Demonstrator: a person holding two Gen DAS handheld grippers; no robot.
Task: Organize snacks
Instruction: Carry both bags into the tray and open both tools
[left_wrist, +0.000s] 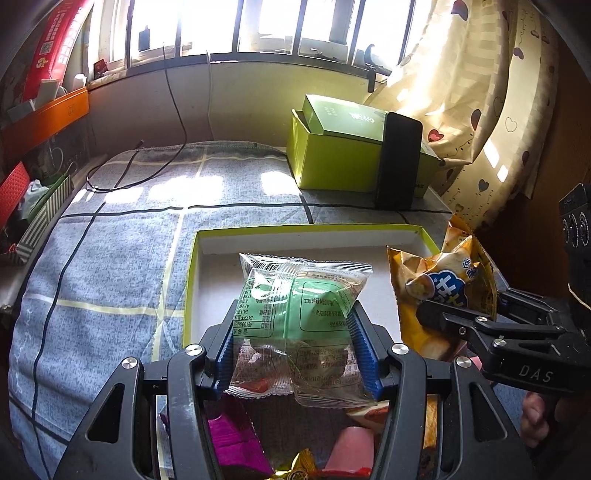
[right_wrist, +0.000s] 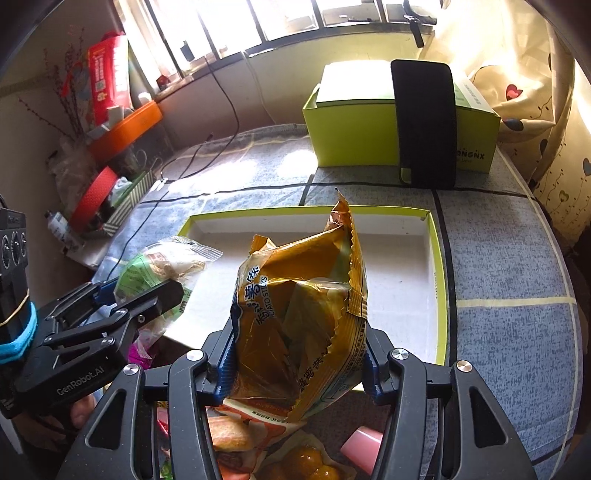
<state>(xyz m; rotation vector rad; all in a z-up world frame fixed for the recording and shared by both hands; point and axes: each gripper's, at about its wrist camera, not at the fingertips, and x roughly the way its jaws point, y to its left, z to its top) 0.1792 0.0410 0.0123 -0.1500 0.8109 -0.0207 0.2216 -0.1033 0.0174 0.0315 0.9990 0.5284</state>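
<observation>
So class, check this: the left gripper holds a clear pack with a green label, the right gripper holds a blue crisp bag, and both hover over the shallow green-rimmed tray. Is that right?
One detail is wrong: the crisp bag in the right gripper is golden yellow, not blue, as the right wrist view shows. The left gripper does hold the clear pack with a green label, over the tray.

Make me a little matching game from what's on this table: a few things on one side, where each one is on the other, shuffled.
Things:
1. clear green-printed snack packet
2. crinkly golden-yellow potato stick bag
3. black flat pouch
4. shallow white tray with lime-green rim

Places:
A. leaning upright against the lime-green box
B. clamped in the right gripper
C. lying on the grey checked cloth
D. clamped in the left gripper

Pairs: 1-D, 2-B, 3-A, 4-C
</observation>
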